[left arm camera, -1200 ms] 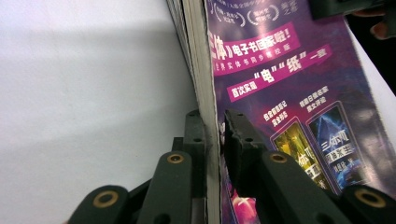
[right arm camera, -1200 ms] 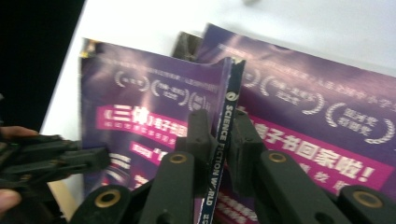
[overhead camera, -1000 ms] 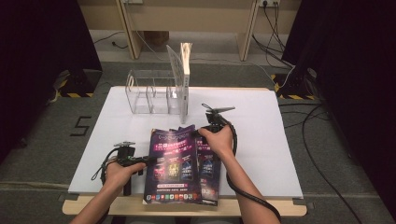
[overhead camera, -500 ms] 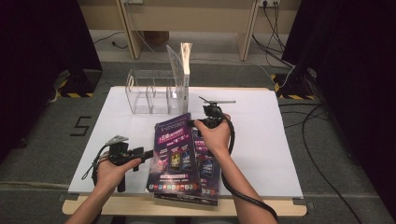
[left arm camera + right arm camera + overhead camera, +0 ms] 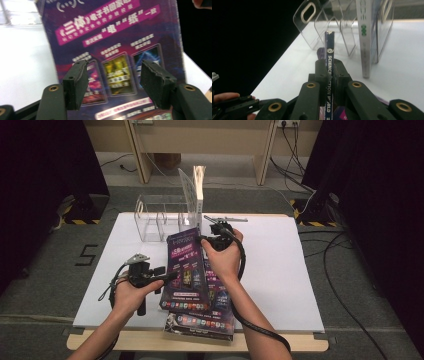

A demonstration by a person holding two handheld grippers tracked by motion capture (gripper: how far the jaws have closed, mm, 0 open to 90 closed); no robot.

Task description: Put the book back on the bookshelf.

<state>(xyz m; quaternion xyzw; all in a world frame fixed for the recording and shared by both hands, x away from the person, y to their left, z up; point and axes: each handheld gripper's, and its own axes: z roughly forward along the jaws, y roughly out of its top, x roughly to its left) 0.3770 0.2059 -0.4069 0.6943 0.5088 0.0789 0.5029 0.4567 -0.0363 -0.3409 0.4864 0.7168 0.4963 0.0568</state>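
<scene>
Right gripper view: right hand-held gripper [image 5: 329,72] clamping magazine [image 5: 329,62] spine, cover hidden, lower edge perhaps cropped.

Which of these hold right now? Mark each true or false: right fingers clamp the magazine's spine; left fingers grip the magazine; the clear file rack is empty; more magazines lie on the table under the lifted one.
1. The right gripper clamps the lifted magazine by its spine: true.
2. The left gripper grips the magazine: false; its fingers stand open, having just been opening, the cover in front of them.
3. The clear file rack is empty: false; a white book stands in it.
4. The magazine stack lies on the table beneath: true.
</scene>
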